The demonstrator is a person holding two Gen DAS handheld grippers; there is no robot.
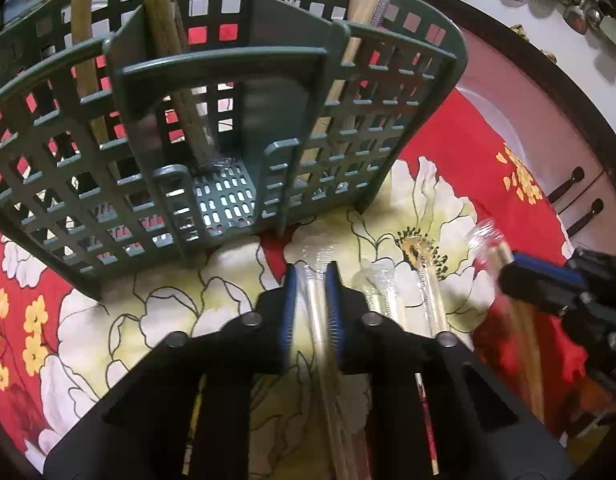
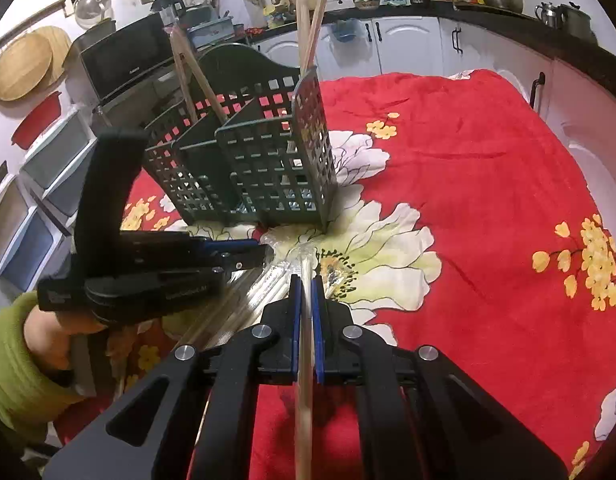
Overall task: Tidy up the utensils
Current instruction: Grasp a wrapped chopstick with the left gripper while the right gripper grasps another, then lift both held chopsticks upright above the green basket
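The left gripper is clamped on a pair of chopsticks in a clear plastic sleeve, its blue pads pressed against both sides of the sleeve, which runs back between the fingers toward the camera. Straight ahead of its tips, close by, stands the dark green plastic utensil caddy on the red flowered cloth; several wooden chopsticks already stand upright in its compartments. Just to the right of the left gripper more wrapped chopsticks lie flat on the cloth over a large white flower. The right gripper is closed on another wrapped pair of chopsticks, the sleeve pinched between its blue pads and extending forward to the foot of the caddy, which sits ahead and slightly to the left of its tips. To the left of the right gripper, the left gripper reaches in sideways, held by a hand in a green sleeve. Beyond the caddy, past the table's edge, a microwave and white cabinets line the kitchen wall.
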